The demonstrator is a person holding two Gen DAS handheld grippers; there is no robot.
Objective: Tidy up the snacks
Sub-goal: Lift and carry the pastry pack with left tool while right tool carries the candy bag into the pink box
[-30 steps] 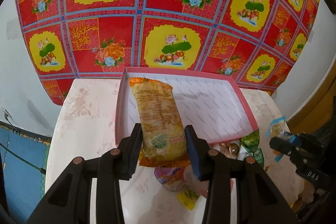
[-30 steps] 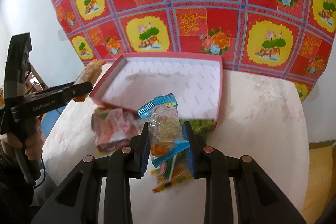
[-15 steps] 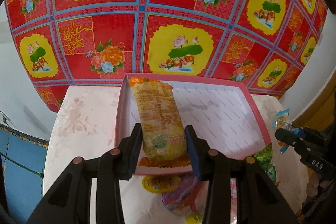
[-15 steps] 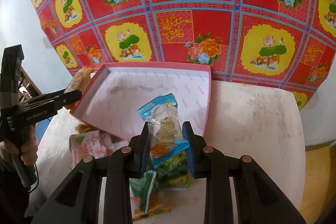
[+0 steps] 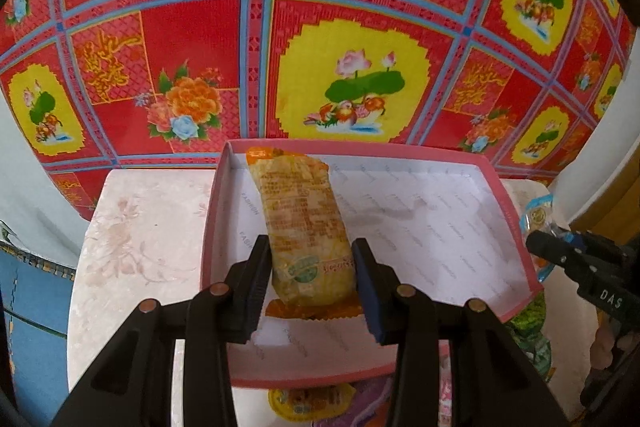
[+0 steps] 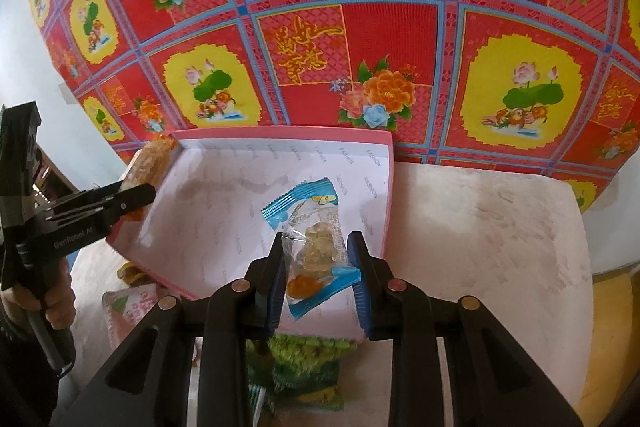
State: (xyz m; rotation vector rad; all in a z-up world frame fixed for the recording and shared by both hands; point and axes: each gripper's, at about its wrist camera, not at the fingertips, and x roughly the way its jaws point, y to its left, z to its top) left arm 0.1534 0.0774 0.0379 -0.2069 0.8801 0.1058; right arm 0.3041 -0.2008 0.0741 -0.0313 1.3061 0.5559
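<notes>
Left wrist view: left gripper (image 5: 312,279) angled steeply down over the pink tray (image 5: 516,227), fingers pinching the near end of a long yellow-orange snack pack (image 5: 300,223). Pack sticks forward over the tray's left part, its far end by the back left corner. Whether it touches the tray floor can't be told. Right gripper's black tips show at the right edge, just past the tray's right rim.

Right wrist view: right gripper (image 6: 318,279) also pitched down, fingers pressed narrow on a clear candy packet with blue ends (image 6: 316,247), held over the tray's near right part. Left gripper comes in from the left, a person's hand (image 6: 56,303) wrapped round its handle. More snack packs (image 6: 308,359) lie on the pale table (image 6: 480,227) under the tray's near edge. Red floral cloth (image 6: 360,27) behind.
</notes>
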